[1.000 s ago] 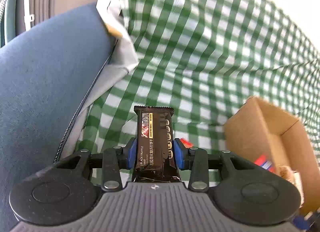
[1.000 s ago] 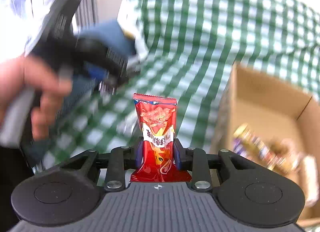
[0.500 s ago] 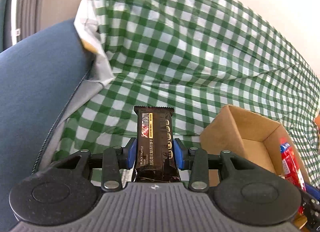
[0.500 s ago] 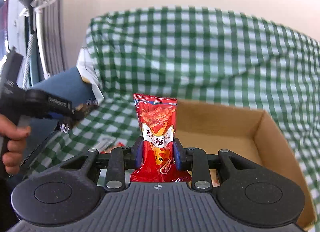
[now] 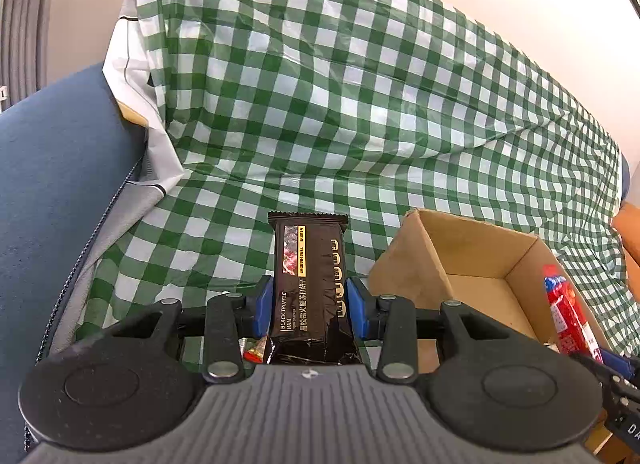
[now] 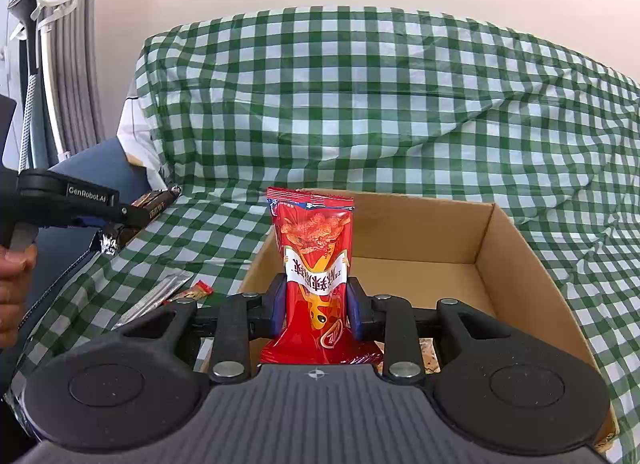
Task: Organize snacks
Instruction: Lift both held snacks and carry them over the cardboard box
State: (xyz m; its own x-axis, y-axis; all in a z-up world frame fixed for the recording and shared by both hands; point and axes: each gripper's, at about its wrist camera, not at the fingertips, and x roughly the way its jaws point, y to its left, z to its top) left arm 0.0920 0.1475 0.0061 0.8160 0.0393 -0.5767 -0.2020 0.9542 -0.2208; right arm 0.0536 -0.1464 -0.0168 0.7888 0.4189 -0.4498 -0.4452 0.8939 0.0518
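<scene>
Left gripper (image 5: 308,306) was pinching a black cracker pack (image 5: 308,284) upright over the checkered cloth (image 5: 320,123), just left of the cardboard box (image 5: 472,248). Right gripper (image 6: 316,310) was squeezing a red snack bag (image 6: 312,260), held above the box's near edge.

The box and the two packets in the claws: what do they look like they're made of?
Box: plain brown corrugated cardboard, matte, with folded corner seams and raw-cut edges.
Black packet: probably glossy plastic film, given its crinkled sheen and serrated top seal.
Red packet: likewise shiny printed film, creased where the pads squeeze it. Whether either has a foil lining cannot be told.
</scene>
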